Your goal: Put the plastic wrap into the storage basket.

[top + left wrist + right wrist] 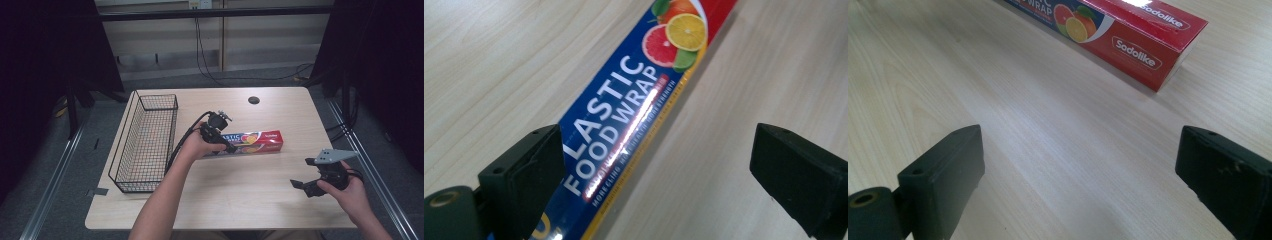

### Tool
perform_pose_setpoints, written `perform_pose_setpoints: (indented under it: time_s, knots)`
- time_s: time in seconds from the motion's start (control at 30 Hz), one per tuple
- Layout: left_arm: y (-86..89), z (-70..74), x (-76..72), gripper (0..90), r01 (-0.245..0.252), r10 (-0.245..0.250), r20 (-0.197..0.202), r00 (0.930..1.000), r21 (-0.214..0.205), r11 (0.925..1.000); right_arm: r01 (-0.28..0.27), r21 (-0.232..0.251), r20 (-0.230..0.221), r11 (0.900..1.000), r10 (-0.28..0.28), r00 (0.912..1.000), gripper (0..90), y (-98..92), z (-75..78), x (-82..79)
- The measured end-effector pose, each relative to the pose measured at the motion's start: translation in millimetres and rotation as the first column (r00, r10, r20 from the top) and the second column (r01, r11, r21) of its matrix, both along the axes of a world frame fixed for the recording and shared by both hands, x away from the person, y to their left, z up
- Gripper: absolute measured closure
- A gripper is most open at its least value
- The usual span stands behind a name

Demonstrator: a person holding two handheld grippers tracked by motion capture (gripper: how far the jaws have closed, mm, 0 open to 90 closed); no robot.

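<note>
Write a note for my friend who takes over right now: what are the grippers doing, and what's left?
Left gripper: open, jaws either side of the long red-and-blue cardboard plastic food wrap box, not closed on it.
Right gripper: open, holding nothing, over bare table near the front right edge.
The box lies flat mid-table on the light wooden table; the black wire basket sits to its left.
Done: left gripper lined up.
Left: close, lift; probably move the box to the basket.
</note>
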State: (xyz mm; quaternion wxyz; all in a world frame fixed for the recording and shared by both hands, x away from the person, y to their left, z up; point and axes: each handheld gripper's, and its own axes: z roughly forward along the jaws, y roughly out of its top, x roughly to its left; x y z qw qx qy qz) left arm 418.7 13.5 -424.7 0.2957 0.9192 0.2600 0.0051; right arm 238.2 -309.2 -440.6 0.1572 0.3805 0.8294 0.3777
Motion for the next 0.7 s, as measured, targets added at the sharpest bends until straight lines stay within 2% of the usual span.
perform_pose_setpoints:
  time_s: [0.17,0.4,0.47,0.57,0.7]
  knots:
    - [-7.4,-6.7,11.8,8.0,0.02,-0.02,0.005,0.9998,0.04,0.999,0.0,-0.001,0.0,1.0,0.0,1.0,5.2,0.2,0.0,-0.1]
    - [-16.8,-17.4,23.4,7.2,0.055,-0.055,-0.001,0.9985,0.035,0.9979,-0.01,0.005,-0.001,0.9999,0.01,0.9999,5.2,0.8,-0.1,0.1]
    - [-19.4,-18.8,25.2,7.0,0.075,-0.075,0.003,0.9972,0.048,0.996,-0.009,0.004,-0.002,1.0,0.009,1.0,5.2,0.7,0.1,0.2]
    - [-22.9,-22.1,27.2,7.1,0.073,-0.073,0.001,0.9973,0.041,0.9965,-0.01,0.008,-0.004,0.9999,0.01,0.9999,5.3,0.3,-0.4,0.7]
    - [-26.4,-26.2,30.0,7.4,0.085,-0.085,-0.009,0.9964,0.064,0.9943,-0.014,0.009,-0.004,0.9999,0.014,0.9999,5.3,0.4,-0.9,1.3]
